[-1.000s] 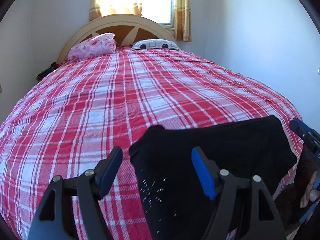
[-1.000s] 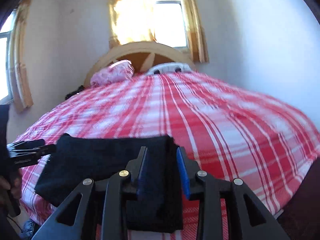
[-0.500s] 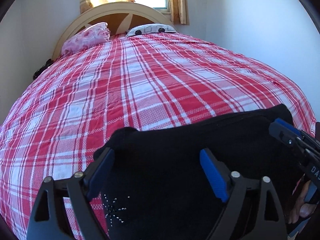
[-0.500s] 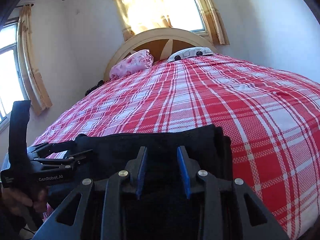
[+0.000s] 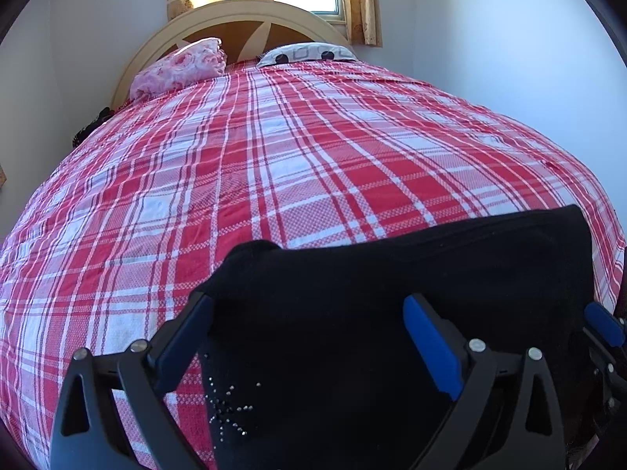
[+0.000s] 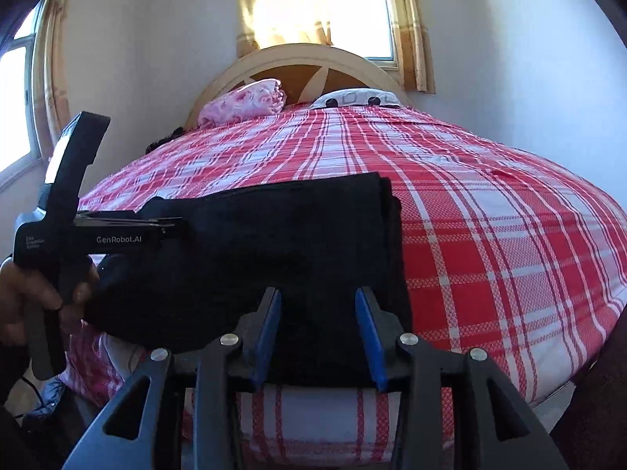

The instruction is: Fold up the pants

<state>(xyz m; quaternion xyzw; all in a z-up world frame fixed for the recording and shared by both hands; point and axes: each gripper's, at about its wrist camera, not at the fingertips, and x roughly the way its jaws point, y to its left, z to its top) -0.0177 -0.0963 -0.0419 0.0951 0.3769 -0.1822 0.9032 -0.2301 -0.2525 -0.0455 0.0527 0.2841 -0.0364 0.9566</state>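
The black pants (image 5: pixel 392 305) lie folded in a flat stack at the near edge of the bed, with a small sparkly stud pattern (image 5: pixel 229 403) near the front. They also show in the right wrist view (image 6: pixel 274 250). My left gripper (image 5: pixel 309 337) is open, its blue pads wide apart over the pants' left end. It shows from the side in the right wrist view (image 6: pixel 172 225). My right gripper (image 6: pixel 319 325) is open over the pants' near right edge, gripping nothing. Its blue tip shows in the left wrist view (image 5: pixel 603 323).
The bed has a red and white plaid cover (image 5: pixel 274 164). A pink pillow (image 5: pixel 180 66) and a white patterned pillow (image 5: pixel 309 53) lie at a curved headboard (image 5: pixel 250 19). White walls stand on both sides. The bed's front edge (image 6: pixel 313 423) drops just below the pants.
Both grippers have come down low over the pants. The right gripper's jaws have opened wider. The pants lie in the same place.
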